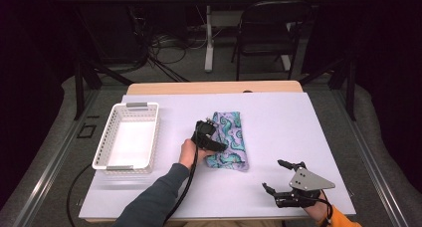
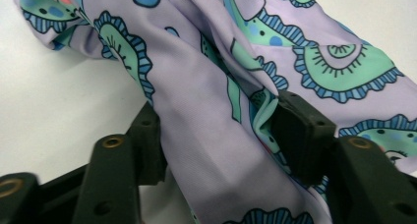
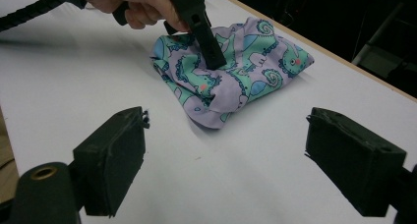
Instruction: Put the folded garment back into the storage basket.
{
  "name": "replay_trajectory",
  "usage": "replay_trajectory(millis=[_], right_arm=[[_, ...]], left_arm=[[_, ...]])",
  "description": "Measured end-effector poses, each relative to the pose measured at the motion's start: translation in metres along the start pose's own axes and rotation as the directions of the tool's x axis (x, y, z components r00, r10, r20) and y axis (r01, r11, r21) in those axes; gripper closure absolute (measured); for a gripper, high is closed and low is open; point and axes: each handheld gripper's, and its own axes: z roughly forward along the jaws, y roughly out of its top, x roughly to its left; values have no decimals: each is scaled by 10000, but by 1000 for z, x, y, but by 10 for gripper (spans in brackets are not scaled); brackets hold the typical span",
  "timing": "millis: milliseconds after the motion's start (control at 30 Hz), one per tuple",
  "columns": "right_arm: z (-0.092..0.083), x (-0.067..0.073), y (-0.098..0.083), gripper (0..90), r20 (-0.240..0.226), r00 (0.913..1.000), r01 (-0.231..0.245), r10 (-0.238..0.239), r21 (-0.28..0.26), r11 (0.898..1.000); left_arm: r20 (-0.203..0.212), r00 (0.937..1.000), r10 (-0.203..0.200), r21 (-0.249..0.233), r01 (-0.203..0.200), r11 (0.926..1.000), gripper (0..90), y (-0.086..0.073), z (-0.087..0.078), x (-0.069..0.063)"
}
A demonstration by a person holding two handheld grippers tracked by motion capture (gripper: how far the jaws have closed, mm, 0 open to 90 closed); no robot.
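Observation:
A folded lilac cloth printed with teal and blue seahorses lies in the middle of the white table. My left gripper comes onto it from the cloth's left edge. In the left gripper view a raised fold of the cloth fills the gap between the two black pads of my left gripper, and both press into it. My right gripper rests near the front right of the table, open and empty. In the right gripper view its jaws stand wide apart, facing the cloth and the left gripper.
A white slatted plastic basket stands empty at the left of the table. A black folding chair and cables sit on the floor behind the table's far edge. Bare table surface lies between the cloth and the right gripper.

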Motion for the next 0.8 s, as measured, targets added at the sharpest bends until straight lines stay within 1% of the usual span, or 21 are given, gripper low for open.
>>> replay_trajectory(millis=[167,200,300,333,433,567,733,800], right_arm=[[0,0,0,146,-24,10000,20,-20,24,10000],[0,0,0,146,-4,10000,27,-27,26,10000],[0,0,0,146,6,10000,25,-25,29,10000],[0,0,0,146,-14,10000,49,-49,48,10000],[0,0,0,146,0,10000,59,-59,70,10000],[0,0,0,146,-7,10000,58,-58,61,10000],[1,0,0,146,43,9999,123,-123,124,9998],[1,0,0,146,43,9999,115,-115,120,9999]], left_arm=[[180,9998,67,5,-67,10000,530,0,0,0],[227,9997,131,3,-131,9999,548,0,0,0],[410,9991,94,-3,-94,10000,602,0,0,0],[476,9989,-35,-28,37,10000,615,-1,0,0],[608,9981,-34,-84,40,10000,653,-1,0,0],[733,9973,49,-88,-42,10000,684,-1,-1,2],[889,9959,-159,-470,201,9987,700,-4,-2,3],[1017,9945,-229,-570,288,9980,704,-5,-1,5]])
